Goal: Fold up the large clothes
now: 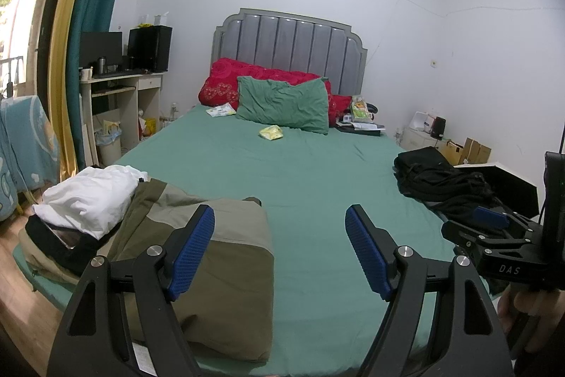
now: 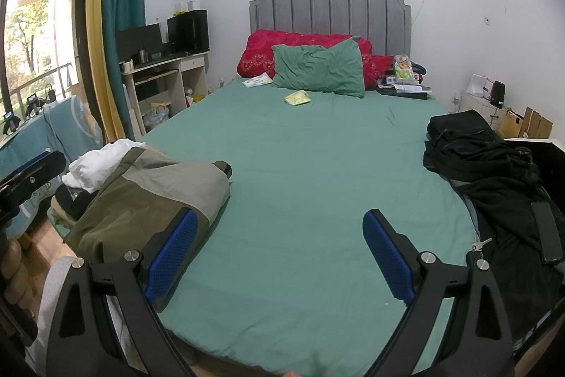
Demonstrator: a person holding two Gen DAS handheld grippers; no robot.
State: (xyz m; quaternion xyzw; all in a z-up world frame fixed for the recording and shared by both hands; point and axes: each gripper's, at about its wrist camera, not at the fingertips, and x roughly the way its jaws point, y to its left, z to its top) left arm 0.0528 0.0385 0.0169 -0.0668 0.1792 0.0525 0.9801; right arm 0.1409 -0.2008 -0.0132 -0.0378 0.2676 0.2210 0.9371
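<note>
Surface: bed [image 2: 300,165], smooth green sheet, bare in the middle.
Room: grey padded headboard [image 2: 330,9]; desk [image 2: 166,73] far left.
Jacket [image 1: 197,257]: olive and khaki, folded, near left on the sheet.
Black clothes [image 2: 487,172]: crumpled heap, right edge.
Left gripper [image 1: 279,249]: jaws wide apart, empty, above the sheet.
Right gripper [image 2: 279,253]: jaws wide apart, empty.

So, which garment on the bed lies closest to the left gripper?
The folded olive jacket: it lies just beside the open left gripper. The white garment lies farther off, and the black clothes are across the bed.
</note>
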